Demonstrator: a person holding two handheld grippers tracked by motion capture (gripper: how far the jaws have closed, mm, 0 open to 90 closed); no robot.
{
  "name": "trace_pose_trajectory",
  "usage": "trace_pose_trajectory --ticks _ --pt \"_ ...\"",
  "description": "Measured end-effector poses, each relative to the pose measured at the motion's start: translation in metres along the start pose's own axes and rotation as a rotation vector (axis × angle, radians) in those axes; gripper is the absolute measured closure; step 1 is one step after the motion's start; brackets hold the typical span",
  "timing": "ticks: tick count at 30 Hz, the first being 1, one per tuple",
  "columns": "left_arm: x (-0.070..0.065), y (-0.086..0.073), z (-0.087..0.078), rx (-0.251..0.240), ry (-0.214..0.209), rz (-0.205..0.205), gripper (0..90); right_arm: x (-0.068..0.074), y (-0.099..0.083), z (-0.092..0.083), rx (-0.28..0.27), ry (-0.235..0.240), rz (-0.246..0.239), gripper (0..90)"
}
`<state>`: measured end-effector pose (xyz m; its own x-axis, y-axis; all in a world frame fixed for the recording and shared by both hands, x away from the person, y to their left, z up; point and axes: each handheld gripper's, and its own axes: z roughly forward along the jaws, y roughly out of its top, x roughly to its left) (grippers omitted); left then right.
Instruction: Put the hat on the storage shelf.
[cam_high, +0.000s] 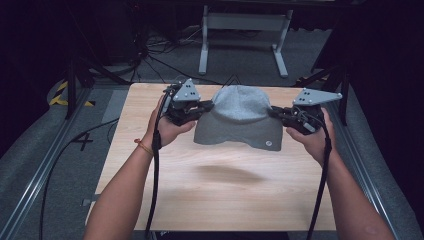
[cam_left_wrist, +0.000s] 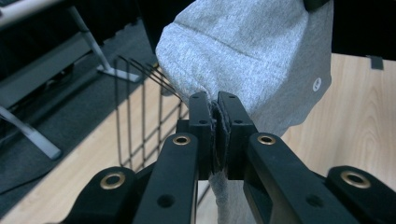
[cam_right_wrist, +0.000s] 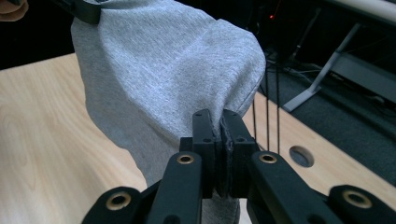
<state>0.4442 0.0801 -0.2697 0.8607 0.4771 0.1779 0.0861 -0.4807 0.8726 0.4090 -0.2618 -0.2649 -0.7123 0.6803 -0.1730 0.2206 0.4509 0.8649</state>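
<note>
A grey knit hat (cam_high: 240, 117) hangs stretched between my two grippers above the wooden table (cam_high: 215, 200), casting a shadow below it. My left gripper (cam_high: 207, 106) is shut on the hat's left edge; in the left gripper view its jaws (cam_left_wrist: 217, 121) pinch a fold of the grey fabric (cam_left_wrist: 252, 51). My right gripper (cam_high: 274, 112) is shut on the hat's right edge, and the cloth (cam_right_wrist: 159, 70) is clamped between its jaws (cam_right_wrist: 219, 135). A small round logo (cam_high: 268, 144) sits near the hat's lower right rim.
A black wire rack (cam_left_wrist: 140, 121) stands on the table just behind the hat, its wires (cam_right_wrist: 267, 107) close to both grippers. A round hole (cam_right_wrist: 301, 156) sits in the tabletop near the far edge. A grey metal stand (cam_high: 245, 22) and cables lie on the floor beyond.
</note>
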Motion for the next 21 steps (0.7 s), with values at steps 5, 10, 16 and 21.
trace_pose_trajectory --ticks 5,10,16,21 --pt "0.015 0.021 -0.002 -0.02 0.025 0.005 85.2 -0.012 0.021 -0.001 -0.026 -0.037 -0.005 86.0" --pt "0.031 0.04 0.001 -0.026 0.057 0.009 85.2 -0.03 0.04 -0.001 -0.054 -0.068 0.009 86.0" --pt "0.048 0.058 0.008 -0.025 0.084 0.003 85.2 -0.048 0.059 0.008 -0.059 -0.105 0.007 86.0" --pt "0.063 0.071 0.014 -0.028 0.102 -0.007 85.2 -0.058 0.068 0.016 -0.065 -0.118 0.019 86.0"
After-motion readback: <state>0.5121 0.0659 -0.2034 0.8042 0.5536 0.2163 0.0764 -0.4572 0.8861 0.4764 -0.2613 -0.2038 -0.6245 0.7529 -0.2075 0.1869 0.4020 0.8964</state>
